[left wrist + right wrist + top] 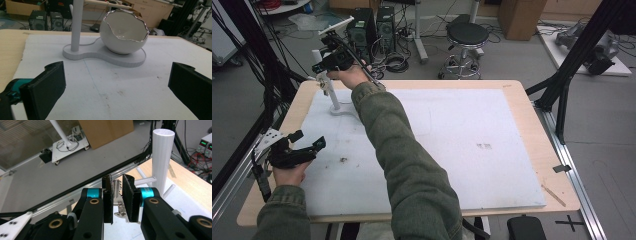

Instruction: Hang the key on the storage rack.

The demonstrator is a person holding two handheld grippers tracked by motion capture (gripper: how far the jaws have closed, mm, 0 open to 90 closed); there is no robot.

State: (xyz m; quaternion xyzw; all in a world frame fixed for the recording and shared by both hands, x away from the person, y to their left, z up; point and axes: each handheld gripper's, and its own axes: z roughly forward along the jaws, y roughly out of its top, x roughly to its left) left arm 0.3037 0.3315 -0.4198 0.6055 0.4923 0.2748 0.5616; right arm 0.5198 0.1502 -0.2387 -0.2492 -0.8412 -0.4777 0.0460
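A white stand (105,53) sits at the mat's far left, with an upright post (76,25) and an eggshell-shaped white bowl (123,31) on its base. In the high view the post (333,96) rises just below my right gripper (320,74). My right gripper (117,182) is shut on a silver key (116,187), close beside the top of the post (162,157) and its short side pegs (146,180). My left gripper (309,139) rests low at the near left of the mat. In its own view my left gripper (116,82) is open, with nothing between the jaws.
A white mat (462,145) covers the wooden table (537,130). Behind the table stand a round stool (467,35) and computer towers (362,30). A black frame strut (572,55) rises at the right. A wooden stick (553,195) lies near the right corner.
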